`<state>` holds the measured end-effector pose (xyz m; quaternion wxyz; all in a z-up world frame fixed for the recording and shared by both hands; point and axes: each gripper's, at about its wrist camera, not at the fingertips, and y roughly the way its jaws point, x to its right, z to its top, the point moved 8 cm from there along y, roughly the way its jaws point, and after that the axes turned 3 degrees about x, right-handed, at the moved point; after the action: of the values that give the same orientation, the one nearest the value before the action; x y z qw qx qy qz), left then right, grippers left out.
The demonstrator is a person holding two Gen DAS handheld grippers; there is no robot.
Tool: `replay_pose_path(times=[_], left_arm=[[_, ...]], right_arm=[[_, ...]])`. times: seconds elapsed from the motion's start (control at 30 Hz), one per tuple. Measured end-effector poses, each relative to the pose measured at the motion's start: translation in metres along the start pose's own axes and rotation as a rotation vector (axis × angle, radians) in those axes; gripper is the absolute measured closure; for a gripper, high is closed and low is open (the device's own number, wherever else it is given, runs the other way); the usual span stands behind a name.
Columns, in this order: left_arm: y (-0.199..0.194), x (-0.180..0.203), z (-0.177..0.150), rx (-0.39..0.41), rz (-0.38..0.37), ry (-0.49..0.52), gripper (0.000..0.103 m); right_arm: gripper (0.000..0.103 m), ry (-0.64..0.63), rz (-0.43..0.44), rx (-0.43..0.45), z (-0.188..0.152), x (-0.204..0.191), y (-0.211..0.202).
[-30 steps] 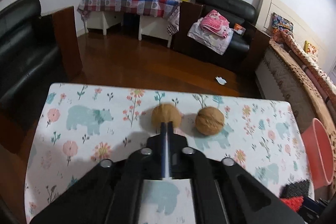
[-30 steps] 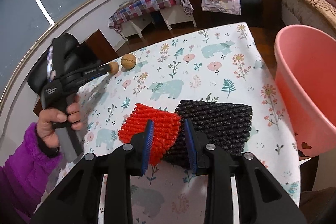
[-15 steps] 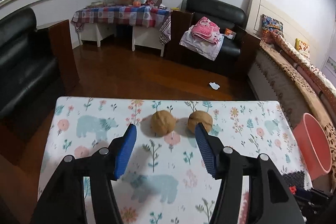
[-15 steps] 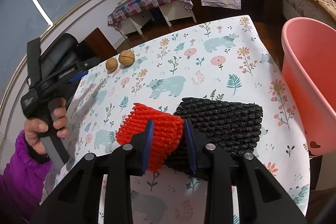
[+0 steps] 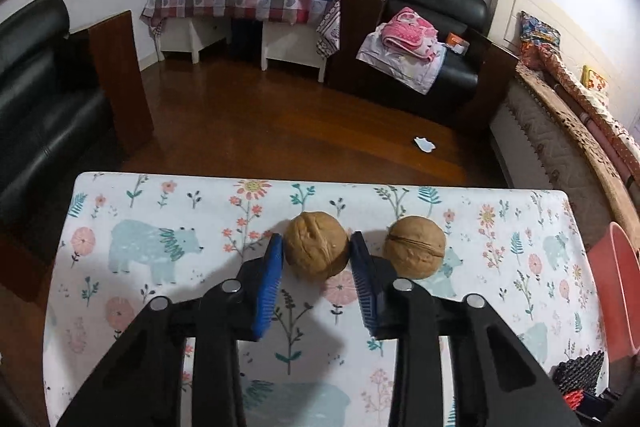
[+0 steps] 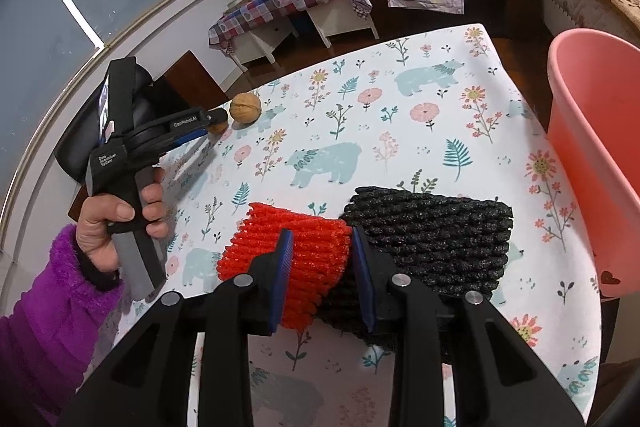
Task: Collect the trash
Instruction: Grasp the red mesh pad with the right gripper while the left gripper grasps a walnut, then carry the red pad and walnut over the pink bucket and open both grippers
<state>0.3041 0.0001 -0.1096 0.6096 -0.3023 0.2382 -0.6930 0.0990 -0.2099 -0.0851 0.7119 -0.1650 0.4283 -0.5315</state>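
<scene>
My left tongs (image 5: 316, 247) are closing around a walnut (image 5: 316, 245) — my right tongs (image 6: 322, 243) grip a red foam net (image 6: 296, 255).

The left pads sit at either side of the walnut, touching or nearly so; I cannot tell whether they press yet. A second walnut (image 5: 415, 247) lies just right of the right pad on the floral tablecloth (image 5: 160, 227). The right tongs stand narrow, pinching the red net's near end, with a black foam net (image 6: 440, 239) touching their right finger and a pink bin (image 6: 592, 155) further right.
</scene>
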Motion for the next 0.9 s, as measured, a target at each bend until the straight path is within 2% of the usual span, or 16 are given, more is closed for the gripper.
replay_pose_path(times=[0.3, 0.37, 0.53, 0.73, 0.9], left_arm=[[-0.033, -0.010, -0.011, 0.028, -0.028, -0.035, 0.070], [-0.044, -0.010, -0.016, 0.033, -0.034, -0.035, 0.070], [-0.073, -0.010, -0.025, 0.053, -0.069, -0.036, 0.070], [-0.109, -0.006, -0.035, 0.073, -0.122, -0.034, 0.070], [-0.152, -0.009, -0.038, 0.130, -0.135, -0.030, 0.070]], right_arm=[[0.073, -0.029, 0.010, -0.034, -0.006, -0.012, 0.001], [0.082, -0.046, 0.005, -0.046, -0.010, -0.014, -0.002], [0.088, -0.041, 0.005, -0.054, -0.020, -0.020, -0.009], [0.088, -0.043, 0.014, -0.006, -0.019, -0.041, -0.031], [0.088, 0.012, 0.075, 0.059, -0.009, -0.053, -0.059]])
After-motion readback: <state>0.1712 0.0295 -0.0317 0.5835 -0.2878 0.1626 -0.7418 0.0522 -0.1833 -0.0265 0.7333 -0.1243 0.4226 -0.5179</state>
